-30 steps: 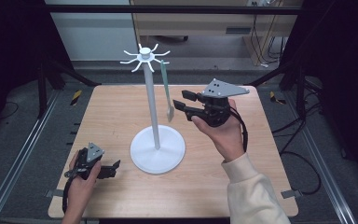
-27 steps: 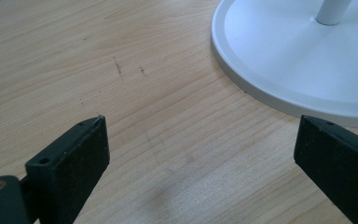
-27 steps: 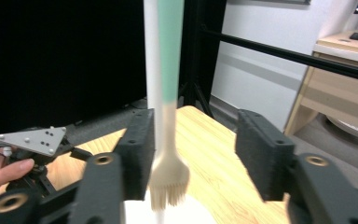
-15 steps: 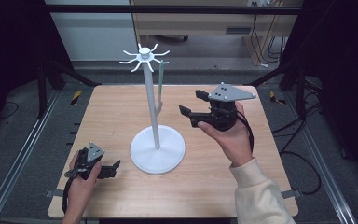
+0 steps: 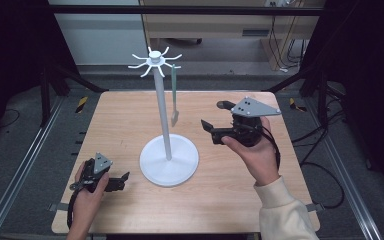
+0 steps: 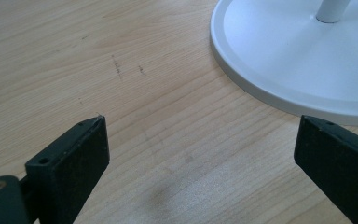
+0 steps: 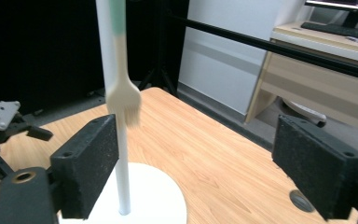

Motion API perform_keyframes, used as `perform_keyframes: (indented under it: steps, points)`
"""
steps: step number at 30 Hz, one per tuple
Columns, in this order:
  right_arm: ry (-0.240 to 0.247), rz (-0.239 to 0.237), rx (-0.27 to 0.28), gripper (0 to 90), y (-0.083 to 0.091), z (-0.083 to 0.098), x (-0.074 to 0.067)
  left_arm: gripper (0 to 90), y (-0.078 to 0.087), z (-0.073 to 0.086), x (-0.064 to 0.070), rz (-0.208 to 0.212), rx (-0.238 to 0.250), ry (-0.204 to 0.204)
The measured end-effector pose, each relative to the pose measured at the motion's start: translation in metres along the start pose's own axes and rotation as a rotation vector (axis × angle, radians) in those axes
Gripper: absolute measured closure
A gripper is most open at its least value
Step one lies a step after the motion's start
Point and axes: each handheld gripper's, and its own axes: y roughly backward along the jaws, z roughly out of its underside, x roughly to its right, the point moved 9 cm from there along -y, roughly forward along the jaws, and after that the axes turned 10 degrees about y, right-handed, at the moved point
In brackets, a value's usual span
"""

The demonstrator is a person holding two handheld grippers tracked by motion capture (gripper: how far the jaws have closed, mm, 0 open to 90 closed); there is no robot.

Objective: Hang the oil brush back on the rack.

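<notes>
Nearest the person, the left gripper (image 5: 114,182) rests low on the wooden table (image 5: 120,115) at its near left corner, held in the left hand (image 5: 87,192). In the left gripper view its jaws stand wide apart with bare wood between them and nothing held; the rim of the stand's round white base (image 6: 279,70) lies just beyond the far jaw.

Mid-table, the white hanging stand (image 5: 164,115) is upright, its base (image 5: 169,162) flat on the wood and its pole rising to a crown of curved hooks (image 5: 154,61).

Right of the stand, the right gripper (image 5: 215,120) is held above the table in the right hand (image 5: 257,155), pointing toward the pole. Its jaws have just been opening and now stand wide, with nothing between the pads.

The fork (image 5: 174,97), green-handled with a pale head, hangs from a hook on the far right of the crown, tines down, just beside the pole and clear of the table. In the right gripper view the fork (image 7: 123,95) hangs in front of the pole, above the left jaw, apart from both pads.
</notes>
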Motion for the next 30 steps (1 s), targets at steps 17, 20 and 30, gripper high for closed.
perform_keyframes:
  steps: [17, 20, 30]
  points:
    - [-0.046, 0.075, -0.094, 10.1, 0.006, 0.070, 0.006, 2.7, 0.000, 0.000, 0.000, -0.003, 0.002, 0.000]
    - [-0.060, 0.079, -0.118, 10.7, 0.004, 0.084, 0.006, 2.7, 0.000, 0.000, 0.000, -0.004, 0.002, 0.000]
    - [-0.096, 0.120, -0.214, 11.8, -0.005, 0.141, 0.014, 2.7, 0.000, -0.001, 0.000, -0.003, 0.002, -0.003]
